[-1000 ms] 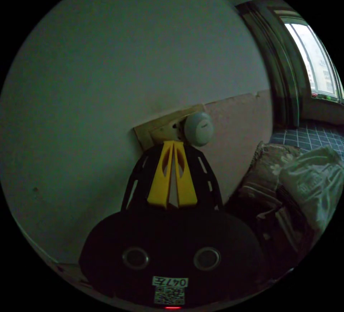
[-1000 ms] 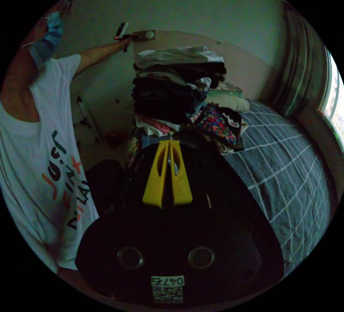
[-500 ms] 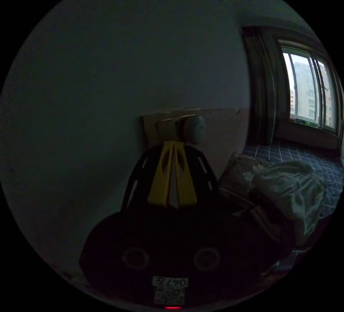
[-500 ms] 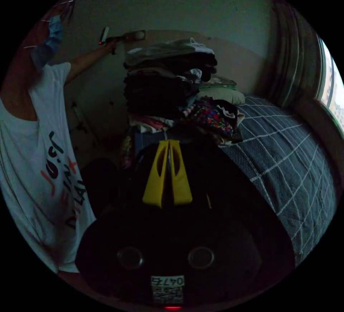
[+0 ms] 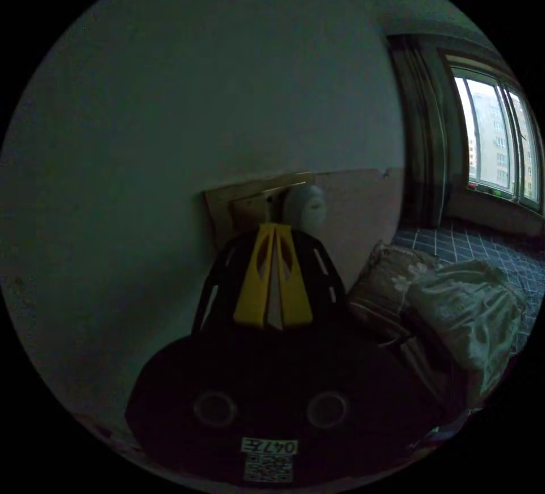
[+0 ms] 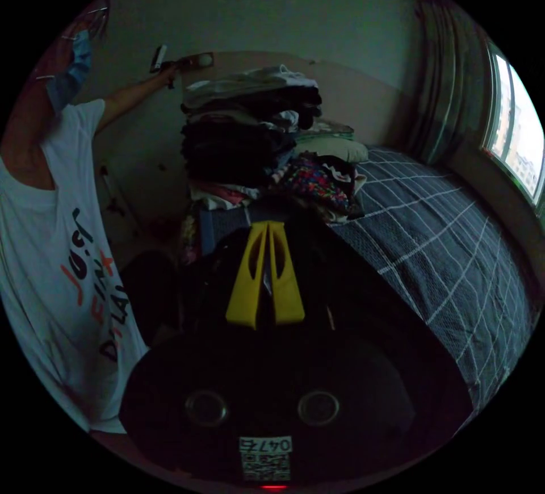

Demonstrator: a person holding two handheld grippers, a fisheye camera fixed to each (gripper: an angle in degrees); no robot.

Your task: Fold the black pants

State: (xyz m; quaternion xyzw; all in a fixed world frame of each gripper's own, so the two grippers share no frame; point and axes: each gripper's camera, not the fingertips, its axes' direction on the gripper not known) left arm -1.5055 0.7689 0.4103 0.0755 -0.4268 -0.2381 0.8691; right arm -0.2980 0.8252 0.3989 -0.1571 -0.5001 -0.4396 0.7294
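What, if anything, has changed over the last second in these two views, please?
Little has changed. The room dimmed half a second ago and has partly brightened again. Both cameras shifted slightly. The left tongs remain shut and empty by the round white knob on the wall; the right tongs remain shut and empty before the stack of clothes on the bed. Nothing was taken hold of or let go.

The bed (image 6: 454, 267) has a dark grey cover with a white check pattern. At its head end a tall pile of folded clothes (image 6: 244, 136) stands, with a colourful garment (image 6: 312, 181) and a pale pillow (image 6: 332, 149) just beside it
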